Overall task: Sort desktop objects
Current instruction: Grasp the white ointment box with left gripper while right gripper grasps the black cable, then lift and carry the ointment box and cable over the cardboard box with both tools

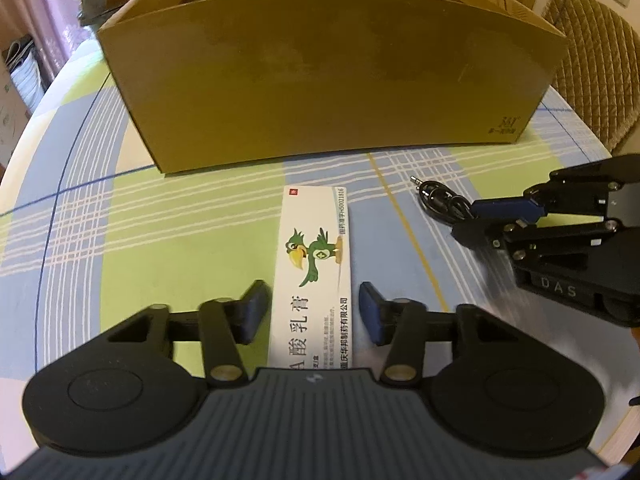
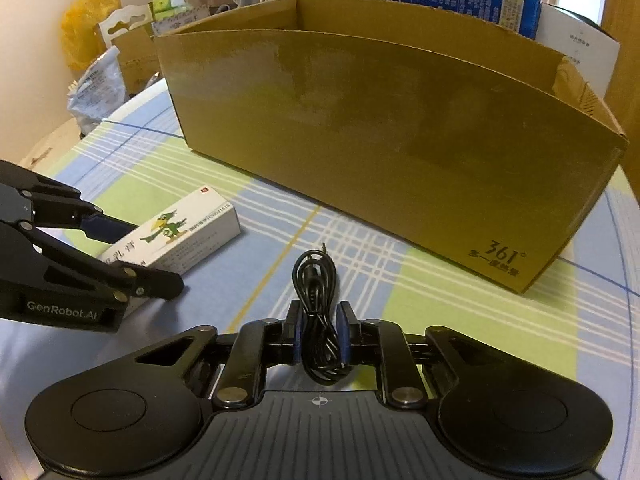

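Cardboard box (image 1: 328, 80) at back; ointment carton (image 1: 312, 264) just in front, cable (image 2: 318, 312) to carton's right.

Low wrist views toward shared box (image 1: 332, 76)

The left tongs (image 1: 313, 310) stood open, one blue-padded finger on each side of a white ointment carton (image 1: 314, 264) printed with a green cartoon bird. The left pad lay just beside the carton's edge; the right pad stood slightly apart from it. The carton lay flat on the table (image 1: 120, 240), which carried a checked blue, green and white cloth. Behind it stood a brown cardboard box (image 1: 332, 80), open at the top. To the right, the right tongs (image 1: 476, 220) reached a coiled black cable (image 1: 438, 200) near the box.
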